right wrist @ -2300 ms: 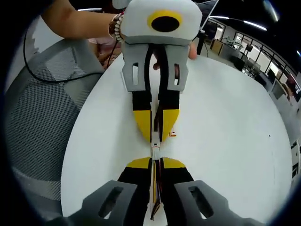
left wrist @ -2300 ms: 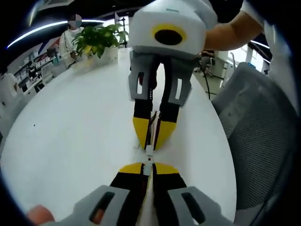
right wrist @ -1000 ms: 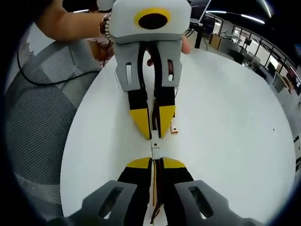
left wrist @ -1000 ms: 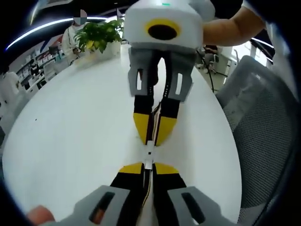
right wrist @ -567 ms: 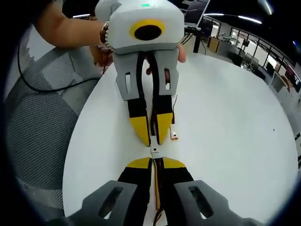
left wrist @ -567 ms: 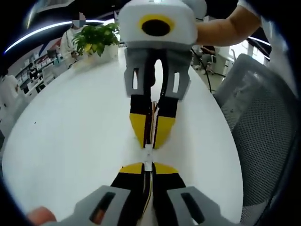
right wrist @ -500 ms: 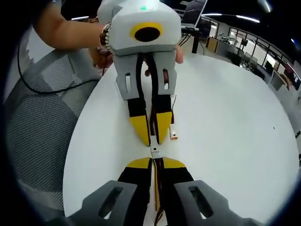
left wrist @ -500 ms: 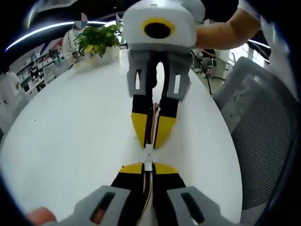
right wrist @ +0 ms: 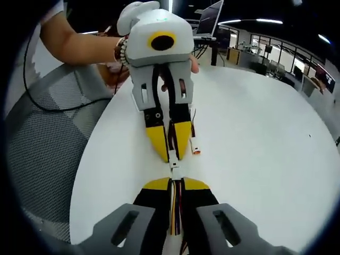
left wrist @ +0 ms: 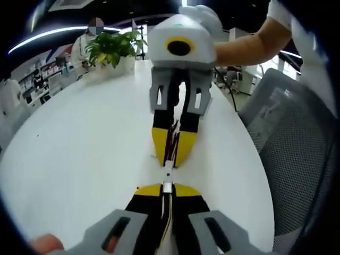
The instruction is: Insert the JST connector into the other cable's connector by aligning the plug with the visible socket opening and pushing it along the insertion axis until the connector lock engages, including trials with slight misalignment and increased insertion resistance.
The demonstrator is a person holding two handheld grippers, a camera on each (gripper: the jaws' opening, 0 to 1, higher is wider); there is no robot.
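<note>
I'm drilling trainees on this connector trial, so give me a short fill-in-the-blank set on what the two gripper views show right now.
1. The small white connectors sit between the two grippers' ______-tipped fingers.
2. The tabletop is ______ in colour.
3. At the table's far edge in the left gripper view stands a potted ______.
4. Beside the table is a grey ______ chair.

Missing words: yellow; white; plant; mesh

1. The left tongs and right tongs face each other tip to tip above the round white worktop.
2. Between their tips sit the small white JST connectors.
3. A grey mesh chair stands beside the worktop's edge.
4. A potted green plant stands at its far side.
</note>
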